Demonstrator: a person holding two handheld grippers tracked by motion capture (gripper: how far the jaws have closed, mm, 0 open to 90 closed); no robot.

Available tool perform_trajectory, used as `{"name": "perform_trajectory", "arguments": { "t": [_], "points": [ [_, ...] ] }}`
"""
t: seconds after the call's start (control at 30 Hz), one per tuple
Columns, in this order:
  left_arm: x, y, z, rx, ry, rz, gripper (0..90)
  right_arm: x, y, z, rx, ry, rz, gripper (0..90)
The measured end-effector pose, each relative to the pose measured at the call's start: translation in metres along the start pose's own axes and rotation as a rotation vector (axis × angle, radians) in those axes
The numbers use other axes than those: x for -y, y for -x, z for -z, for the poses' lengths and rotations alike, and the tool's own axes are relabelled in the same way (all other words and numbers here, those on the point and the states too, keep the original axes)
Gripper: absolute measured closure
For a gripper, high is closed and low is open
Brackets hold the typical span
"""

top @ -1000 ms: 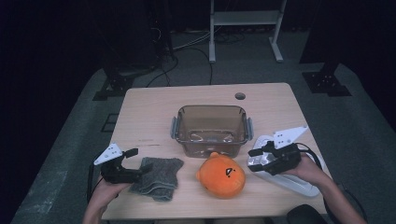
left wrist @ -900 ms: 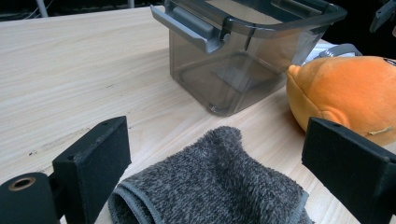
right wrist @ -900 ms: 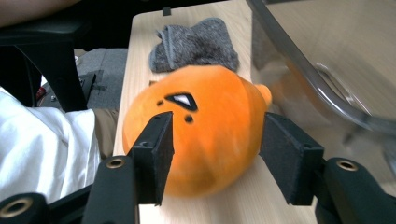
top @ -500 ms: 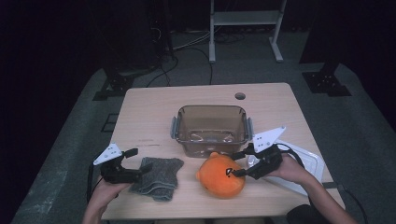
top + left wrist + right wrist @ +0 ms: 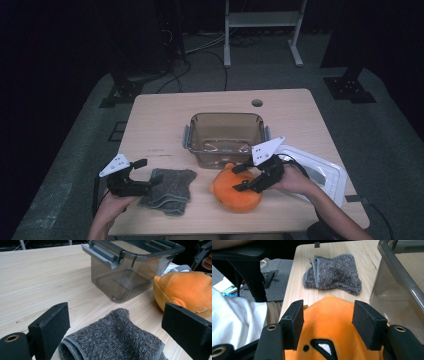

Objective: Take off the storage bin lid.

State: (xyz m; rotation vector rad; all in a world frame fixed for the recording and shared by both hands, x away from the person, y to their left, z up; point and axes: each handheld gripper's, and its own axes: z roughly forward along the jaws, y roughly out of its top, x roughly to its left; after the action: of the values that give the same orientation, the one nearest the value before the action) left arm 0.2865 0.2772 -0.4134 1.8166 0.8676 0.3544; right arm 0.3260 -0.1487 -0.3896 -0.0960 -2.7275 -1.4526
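Now your right gripper point(image 5: 241, 176) is hovering over the orange plush toy point(image 5: 236, 190) in the lower middle of the high view, its jaws having just been opening and now standing apart, one on each side of the toy's top. In the right gripper view the toy's orange body point(image 5: 329, 325) is filling the gap between the two black pads point(image 5: 368, 323), though whether they are pressing on the fabric is hard to tell.

Your left gripper point(image 5: 141, 175) is resting at the lower left of the high view, jaws wide apart, with the edge of the grey folded cloth point(image 5: 167, 191) lying between them, untouched. In the left gripper view the cloth point(image 5: 117, 340) is sitting at the bottom centre.

Beyond the toy, the clear brown plastic container point(image 5: 225, 137) is standing open at the middle of the wooden table point(image 5: 155, 130), just above the toy. Its white lid point(image 5: 322, 172) is lying at the right, under your right hand.
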Motion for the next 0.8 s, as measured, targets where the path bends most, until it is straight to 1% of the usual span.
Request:
{"name": "perform_trajectory", "arguments": {
  "t": [0.1,0.33,0.43,0.6,0.67,0.8],
  "points": [
    [0.0,0.0,0.0,0.002,0.0,-0.001,7.1,0.0,0.001,-0.003,0.004,-0.002,0.004,41.0],
    [0.001,0.001,-0.002,0.006,-0.007,0.0,7.1,0.0,0.002,-0.005,0.016,0.008,-0.009,41.0],
    [0.001,0.001,-0.002,0.005,-0.006,-0.002,7.1,0.0,0.003,-0.005,0.029,0.01,-0.013,41.1],
    [0.001,0.001,-0.002,0.005,-0.01,-0.008,7.1,0.004,0.003,-0.008,0.059,-0.021,-0.011,41.4],
    [0.001,0.001,-0.003,0.005,-0.01,-0.005,7.1,0.008,0.002,-0.01,0.062,-0.018,-0.017,40.9],
    [0.001,0.002,-0.003,0.008,-0.013,-0.003,7.1,0.014,0.001,-0.009,0.093,-0.015,-0.037,37.4]
  ]
}}
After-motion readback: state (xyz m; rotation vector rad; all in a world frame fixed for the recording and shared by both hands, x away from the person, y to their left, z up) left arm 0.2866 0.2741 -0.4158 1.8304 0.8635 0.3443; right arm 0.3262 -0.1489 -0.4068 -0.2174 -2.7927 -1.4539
